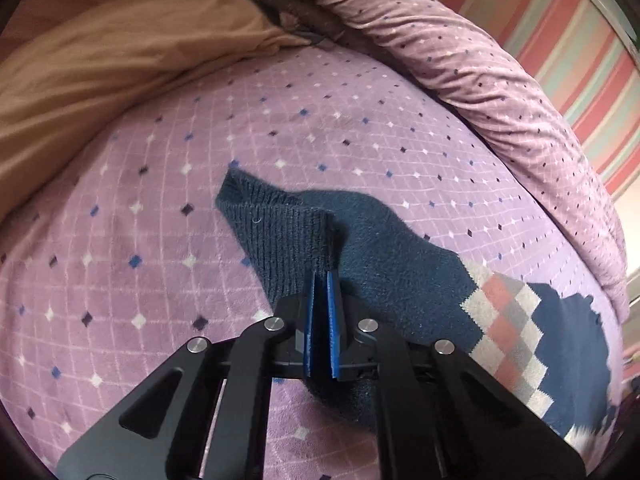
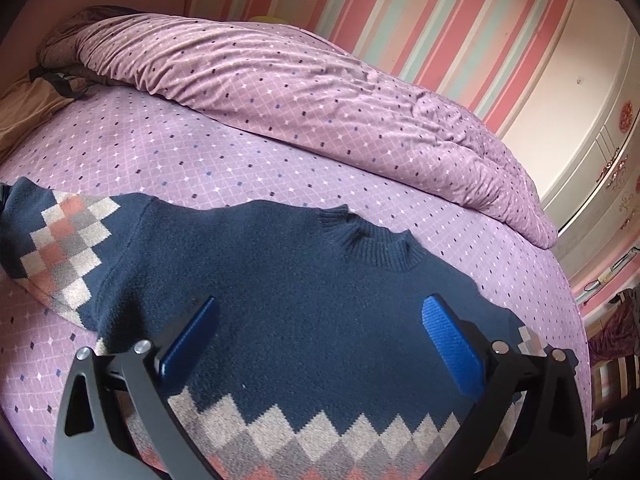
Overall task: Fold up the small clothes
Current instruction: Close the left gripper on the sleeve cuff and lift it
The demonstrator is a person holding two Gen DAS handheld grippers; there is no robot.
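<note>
A small navy sweater (image 2: 300,280) with a pink, grey and cream diamond pattern lies flat on the purple bed sheet (image 2: 180,152), its ribbed collar (image 2: 376,248) toward the far side. My right gripper (image 2: 320,304) hovers over the sweater's chest, its blue pads wide open with nothing pinched. In the left wrist view the sleeve (image 1: 400,264) stretches off to the right, and my left gripper (image 1: 323,274) is shut on the ribbed cuff (image 1: 276,232), whose edge stands up between the blue pads.
A rumpled purple duvet (image 2: 320,92) is piled along the far side of the bed. A tan pillow (image 1: 100,72) lies at the back left. Beyond the bed are a striped wall (image 2: 400,12) and a white wardrobe (image 2: 592,120).
</note>
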